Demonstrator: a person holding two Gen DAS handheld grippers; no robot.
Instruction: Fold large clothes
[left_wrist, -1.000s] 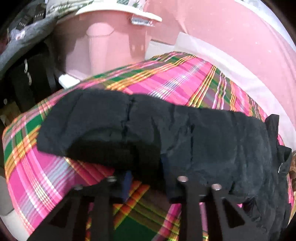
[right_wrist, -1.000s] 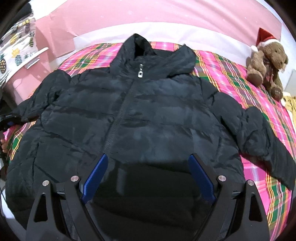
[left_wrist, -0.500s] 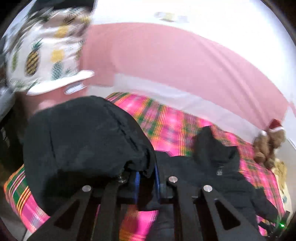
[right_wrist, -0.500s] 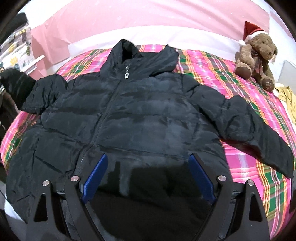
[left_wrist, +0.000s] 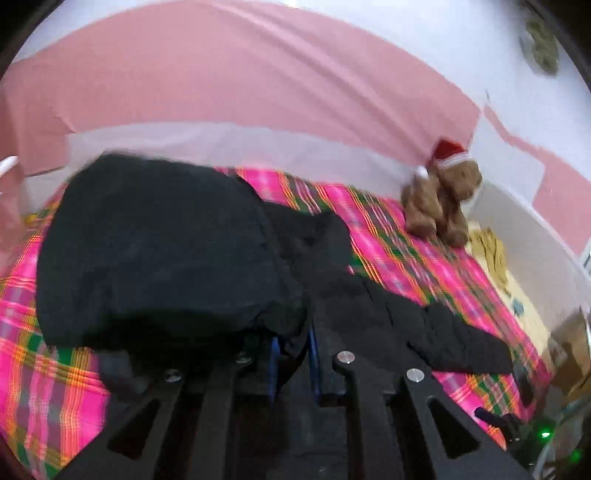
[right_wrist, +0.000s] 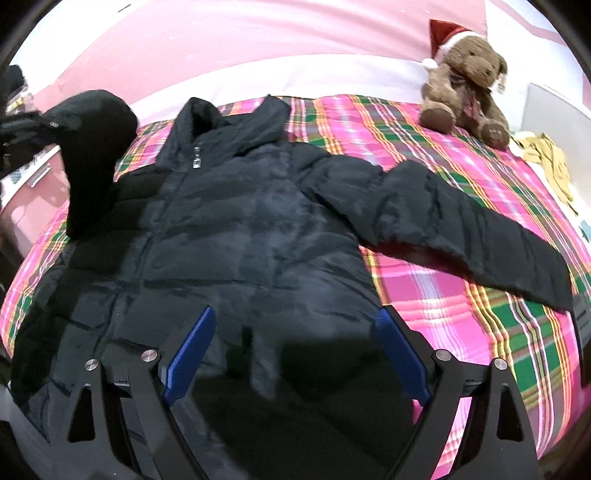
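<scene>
A black puffer jacket (right_wrist: 240, 229) lies front up on the pink plaid bedspread (right_wrist: 461, 295), its collar toward the wall. My left gripper (left_wrist: 291, 350) is shut on the jacket's left sleeve (left_wrist: 155, 254) and holds it lifted above the bed; it shows in the right wrist view as a raised black sleeve (right_wrist: 92, 155) at the far left. The other sleeve (right_wrist: 461, 229) lies stretched out to the right. My right gripper (right_wrist: 295, 347) is open and empty, hovering over the jacket's lower hem.
A brown teddy bear with a red Santa hat (right_wrist: 465, 81) sits at the bed's far right corner. A yellow cloth (right_wrist: 550, 162) lies beside the bed on the right. A pink and white wall (right_wrist: 258, 48) runs behind the bed.
My left gripper has lifted the sleeve off the bed and swung it up and toward the jacket's body. My right gripper has stayed open over the hem and shifted slightly.
</scene>
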